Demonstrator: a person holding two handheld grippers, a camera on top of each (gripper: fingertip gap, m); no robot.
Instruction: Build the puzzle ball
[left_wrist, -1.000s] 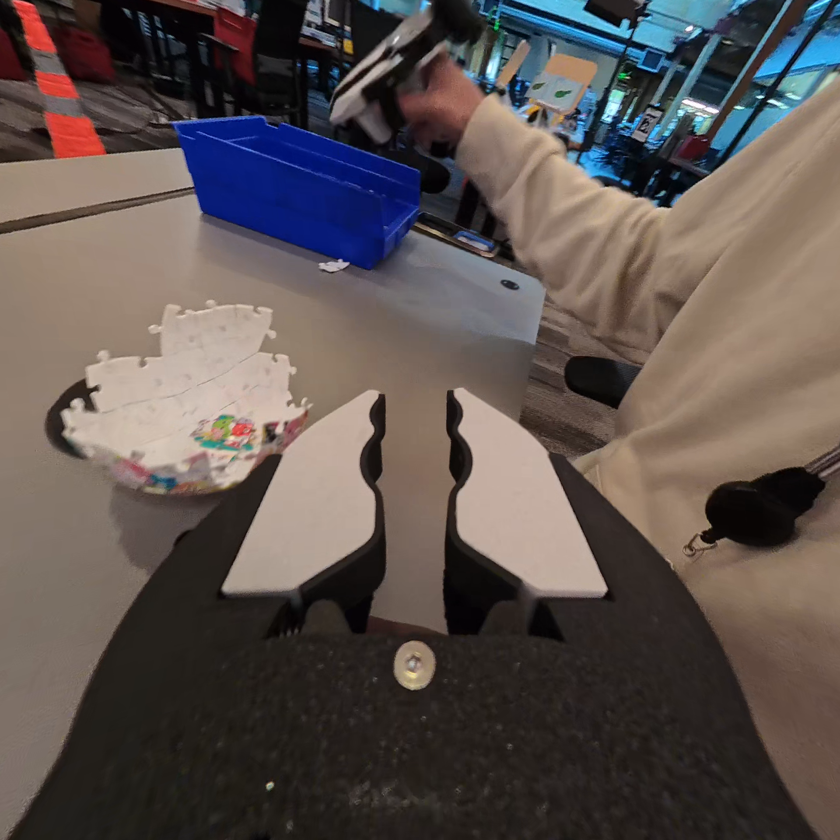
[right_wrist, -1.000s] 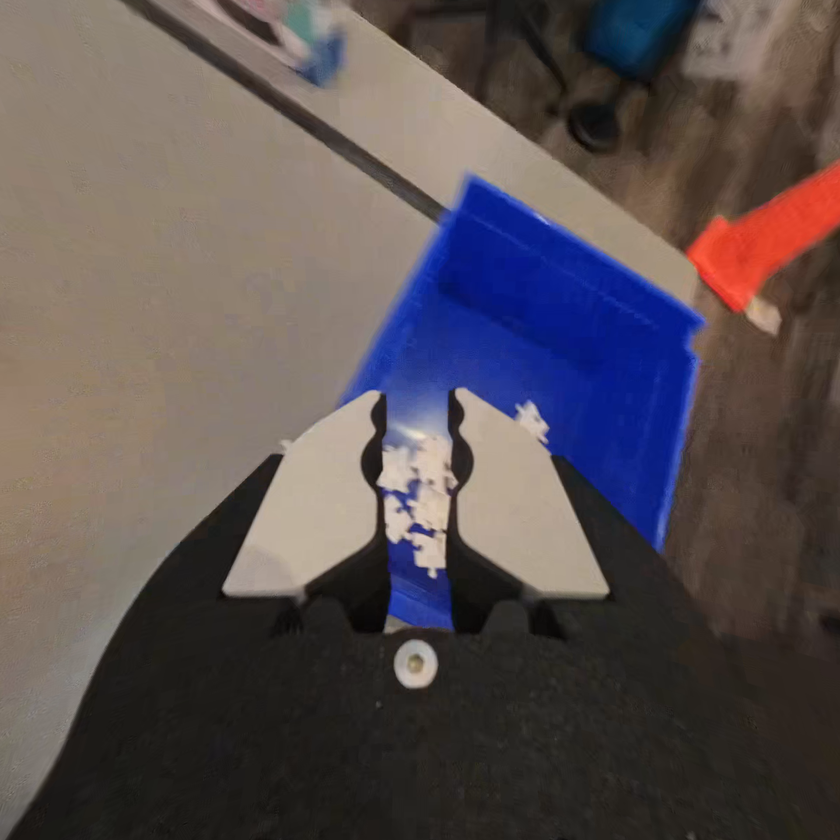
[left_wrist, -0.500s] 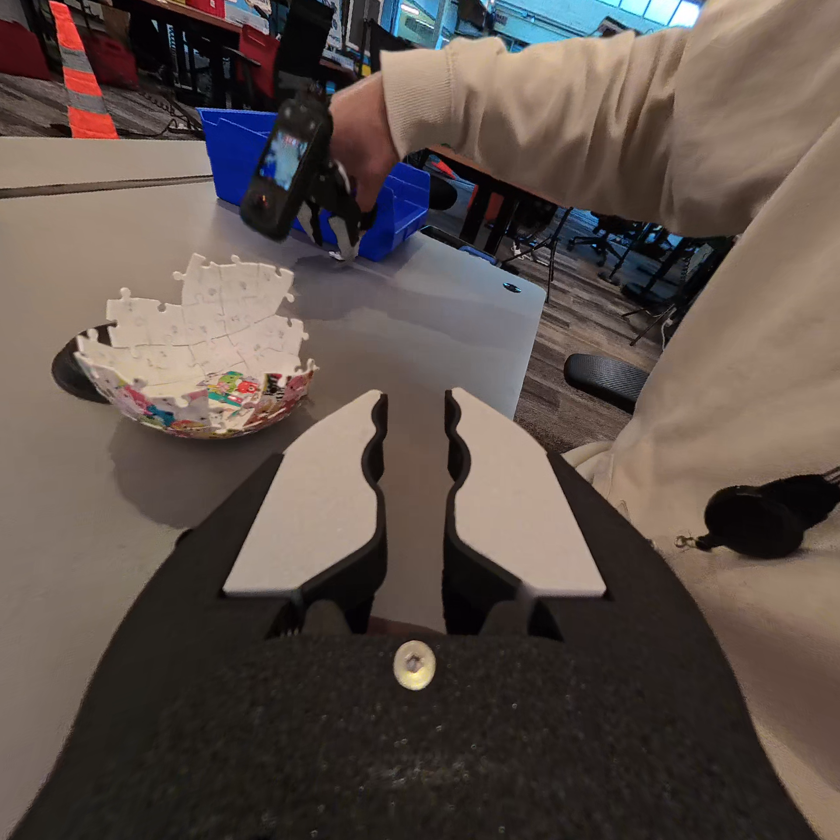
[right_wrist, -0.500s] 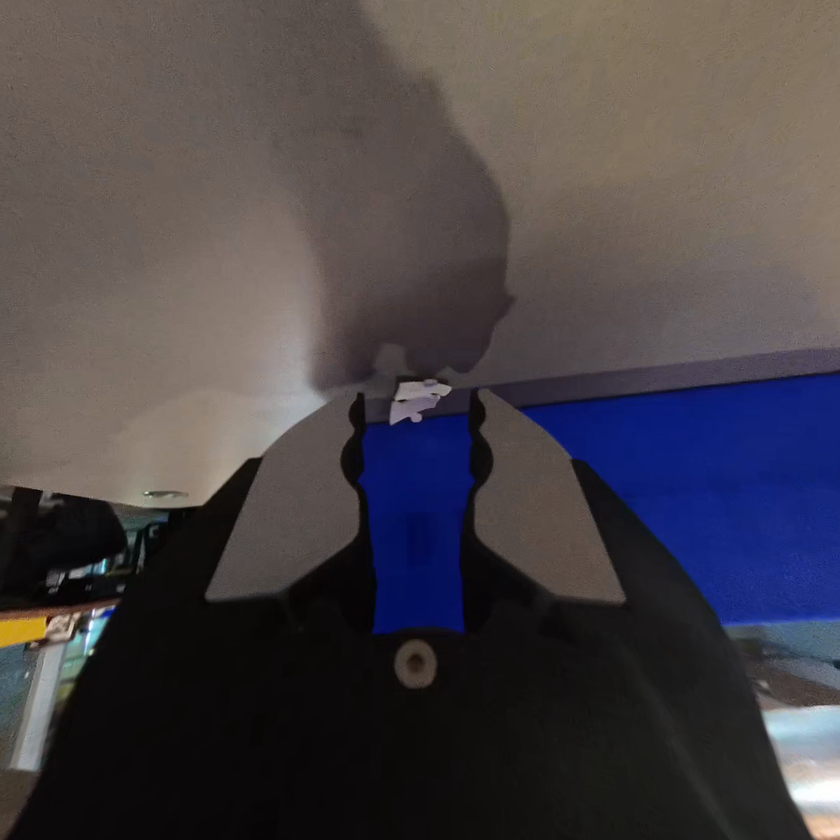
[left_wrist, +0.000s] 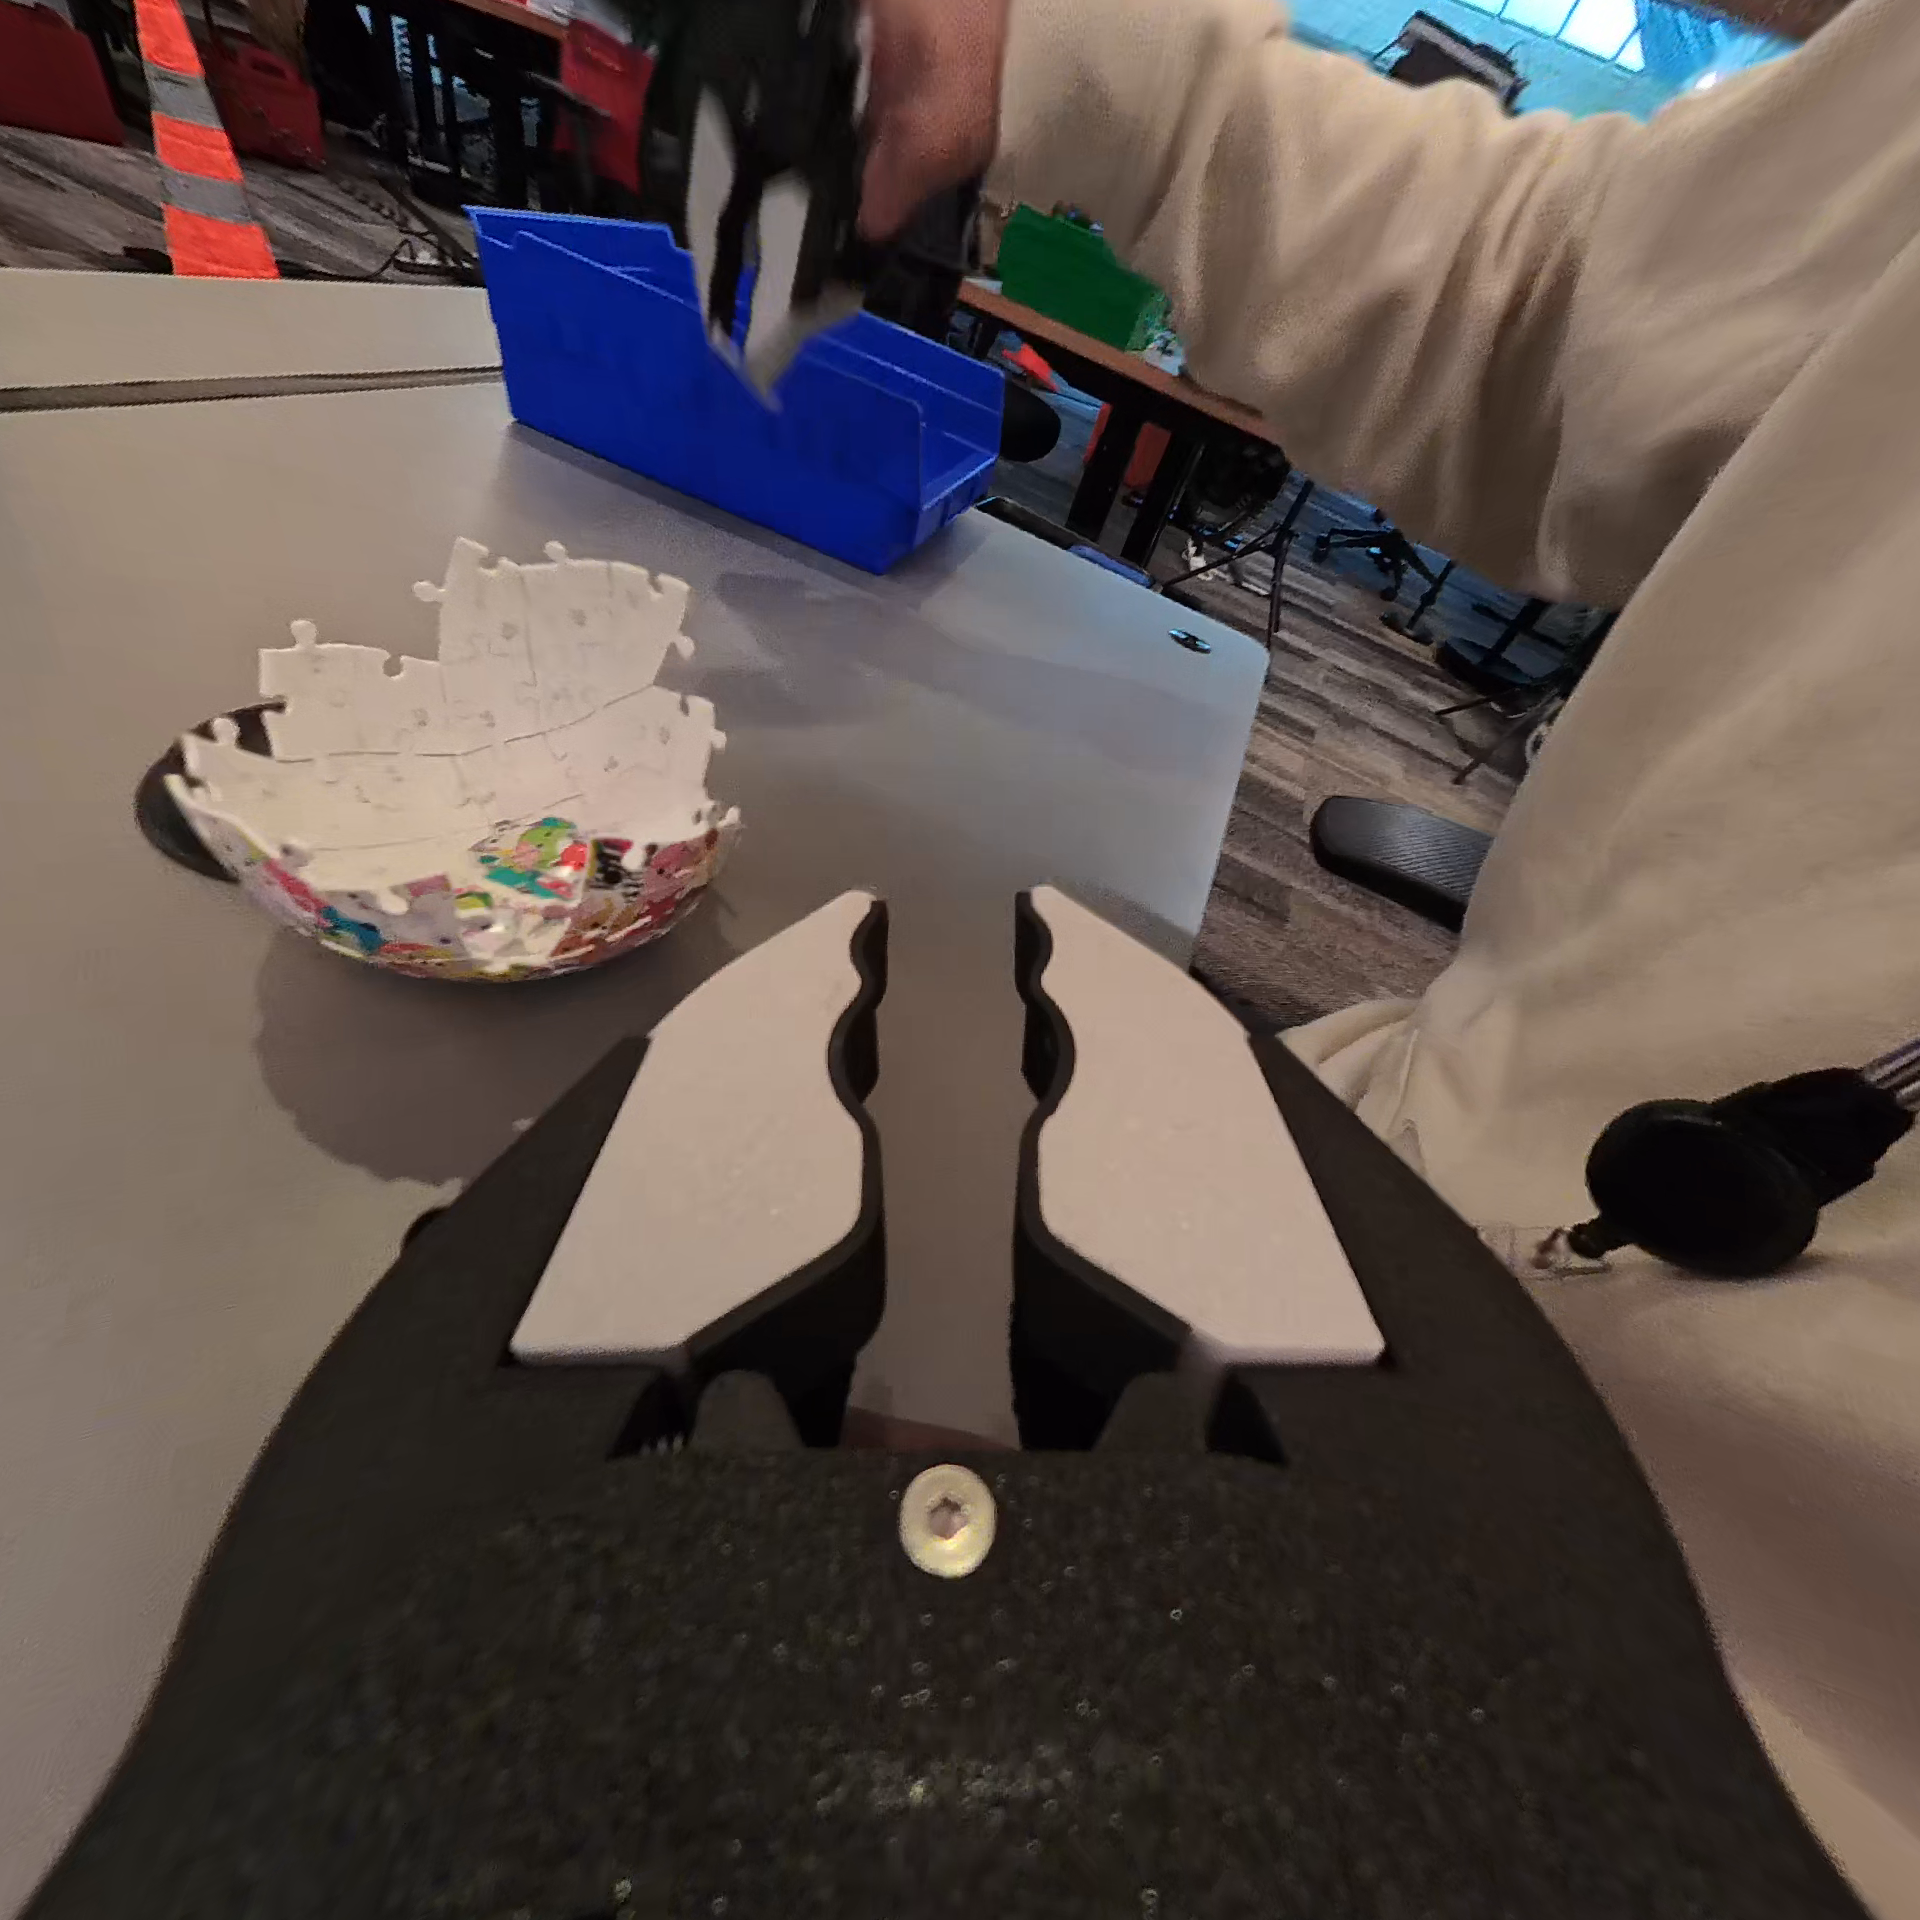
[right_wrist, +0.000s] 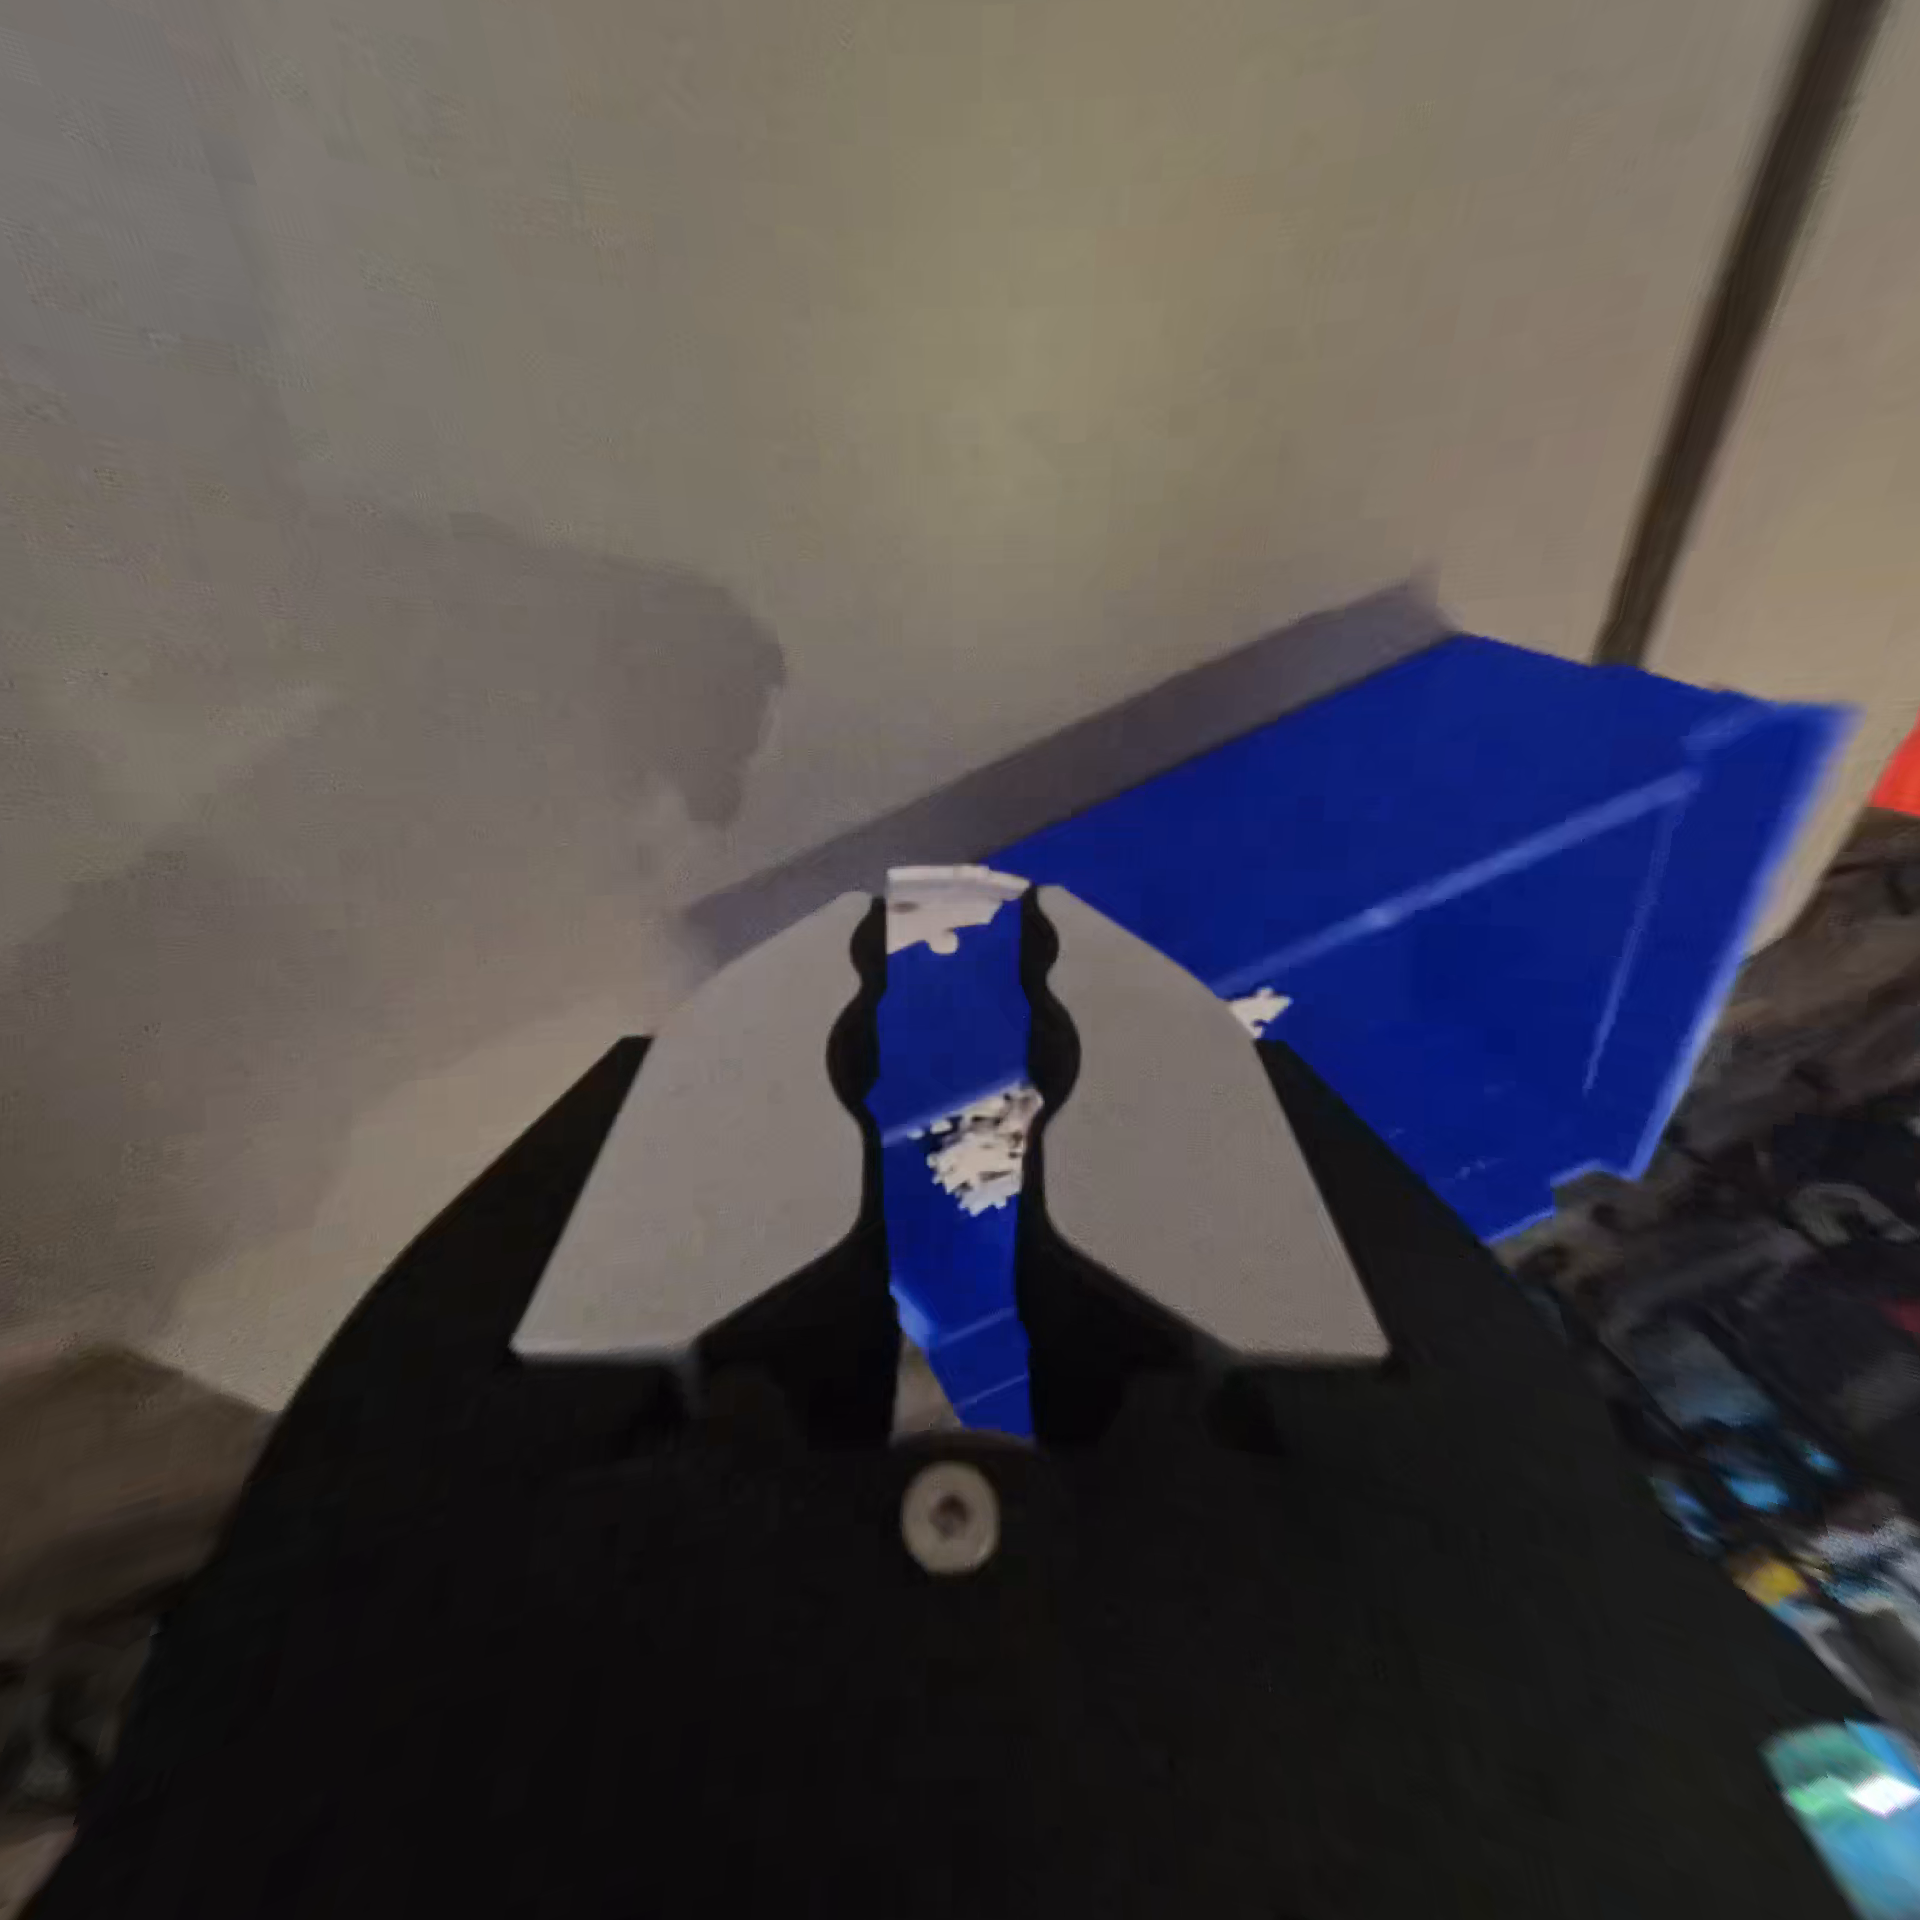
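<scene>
The right gripper (right_wrist: 956, 902), seemingly pinching a white puzzle piece (right_wrist: 940, 906) at its tips above the blue bin (left_wrist: 665, 400), is farther from the half-built ball (left_wrist: 457, 810) than the parted, empty left gripper (left_wrist: 951, 914), which has it just ahead-left.

We can read no text, label, brand or number anywhere; the inner faces of the puzzle ball (left_wrist: 468, 790) carry only faint, illegible marks.

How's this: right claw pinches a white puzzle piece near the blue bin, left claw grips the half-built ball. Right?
Not quite. Left wrist view: the left claw is open and empty; the half-built ball sits on the table, apart from it. The right claw does pinch the puzzle piece.
</scene>
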